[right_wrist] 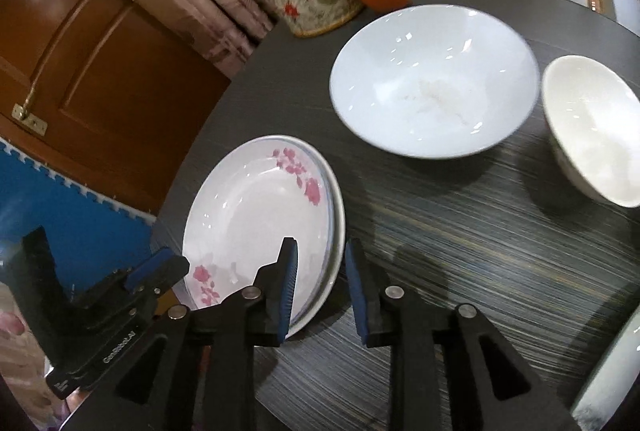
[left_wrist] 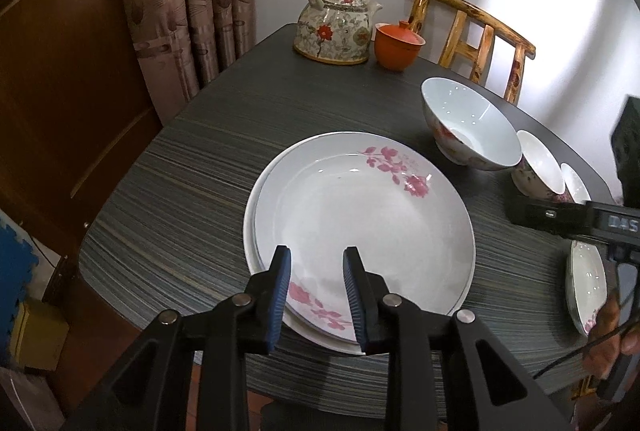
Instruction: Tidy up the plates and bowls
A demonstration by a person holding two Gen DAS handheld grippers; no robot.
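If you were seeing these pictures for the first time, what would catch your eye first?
First the stacked plates with pink flowers, at the near edge of the dark table, under the open left gripper. Next the big bowl, empty and white inside, beyond the open right gripper, with a smaller bowl to its right. At the far edge, a floral teapot stands beside an orange lidded cup.

Just ahead of the claw sits a white plate (left_wrist: 360,223) sprigged with pink blossoms, on a dark grey-streaked table (left_wrist: 192,199), an orange lidded cup (left_wrist: 396,45) far beyond.
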